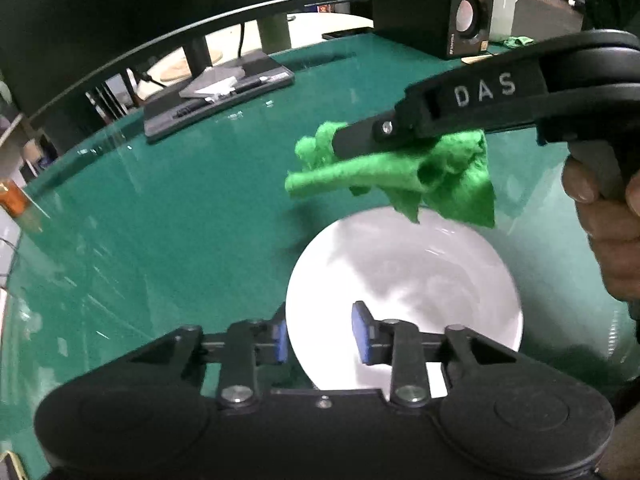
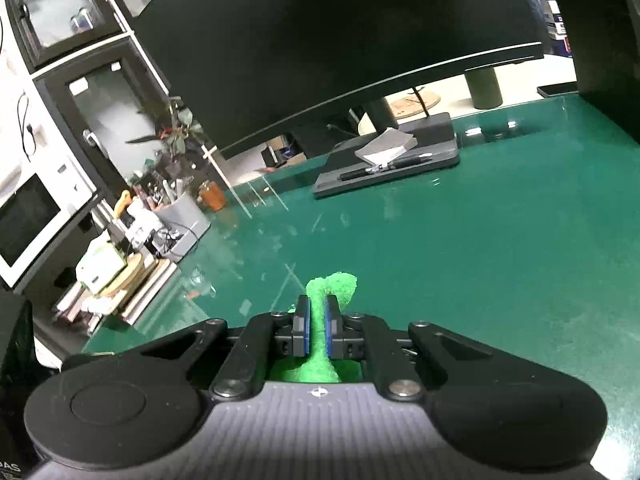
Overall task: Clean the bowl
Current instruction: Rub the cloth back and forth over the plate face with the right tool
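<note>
A white bowl (image 1: 404,280) stands on the green desk mat (image 1: 160,220), close in front of my left gripper (image 1: 320,316). Its near rim runs between the two blue pads: the left pad (image 1: 281,340) sits just outside the rim, the right pad (image 1: 362,334) stands inside the bowl, clear of the wall, so this gripper is open. Above the bowl's far rim hangs a crumpled green cloth (image 1: 400,176), pinched by my right gripper (image 1: 340,148), which a hand (image 1: 612,232) holds from the right. In the right wrist view the right gripper (image 2: 316,304) is shut on the green cloth (image 2: 336,284).
A dark monitor (image 2: 340,40) spans the back of the desk, with its flat stand base (image 1: 216,96) carrying a notepad and a pen. A speaker (image 1: 460,8) stands at the back right. An orange item (image 1: 12,200) and cluttered shelves (image 2: 140,232) lie off the left edge.
</note>
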`<state>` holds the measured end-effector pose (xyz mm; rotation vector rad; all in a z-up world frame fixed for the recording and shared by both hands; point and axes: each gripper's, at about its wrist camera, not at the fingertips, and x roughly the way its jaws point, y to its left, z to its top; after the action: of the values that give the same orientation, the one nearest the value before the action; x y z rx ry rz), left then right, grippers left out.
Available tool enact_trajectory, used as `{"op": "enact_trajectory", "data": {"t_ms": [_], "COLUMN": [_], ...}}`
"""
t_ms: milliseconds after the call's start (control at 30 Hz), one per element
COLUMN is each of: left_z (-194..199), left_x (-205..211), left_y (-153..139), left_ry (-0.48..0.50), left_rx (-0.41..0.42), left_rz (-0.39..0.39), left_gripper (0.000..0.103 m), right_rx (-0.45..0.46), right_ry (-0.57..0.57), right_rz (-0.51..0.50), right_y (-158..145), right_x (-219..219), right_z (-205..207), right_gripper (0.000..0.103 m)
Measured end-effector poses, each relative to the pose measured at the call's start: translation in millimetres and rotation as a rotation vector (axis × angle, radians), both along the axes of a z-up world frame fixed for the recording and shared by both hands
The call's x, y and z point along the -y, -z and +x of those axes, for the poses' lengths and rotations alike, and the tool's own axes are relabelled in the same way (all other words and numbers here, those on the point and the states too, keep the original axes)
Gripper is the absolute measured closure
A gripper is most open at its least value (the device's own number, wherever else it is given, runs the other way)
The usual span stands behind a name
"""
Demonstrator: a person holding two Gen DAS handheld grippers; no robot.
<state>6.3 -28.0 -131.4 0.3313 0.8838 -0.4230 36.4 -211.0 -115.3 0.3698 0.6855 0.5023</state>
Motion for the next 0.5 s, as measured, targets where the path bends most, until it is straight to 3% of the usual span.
{"op": "enact_trajectory", "data": {"t_ms": [133, 200, 300, 433, 500], "left_z": [10, 10, 8, 7, 6], "left_x": [-12, -13, -9, -9, -11], "left_y": [-2, -3, -4, -4, -4], "left_ry": [-0.074, -0.130, -0.145, -0.147, -0.151], "left_rx": [-0.054, -0.047, -0.031, -0.031, -0.032], "left_rz": [-0.093, -0.090, -0.063, -0.054, -0.058], "left_gripper": [0.083, 0.083, 0.083, 0.083, 0.083], "right_rx": [-0.008, -0.004, 0.023, 0.039, 0.062], "right_ry": [0.019, 0.006, -0.088, -0.309, -0.313], "right_rz": [-0.020, -0.038, -0.062, -0.105, -0.130], "right_y": [-1, -2, -5, -3, -3], "right_x": [0, -6, -23, -60, -63], "right_z": [1, 1, -3, -13, -14], "right_gripper": [0.097, 0.096, 0.096, 0.096, 0.099]}}
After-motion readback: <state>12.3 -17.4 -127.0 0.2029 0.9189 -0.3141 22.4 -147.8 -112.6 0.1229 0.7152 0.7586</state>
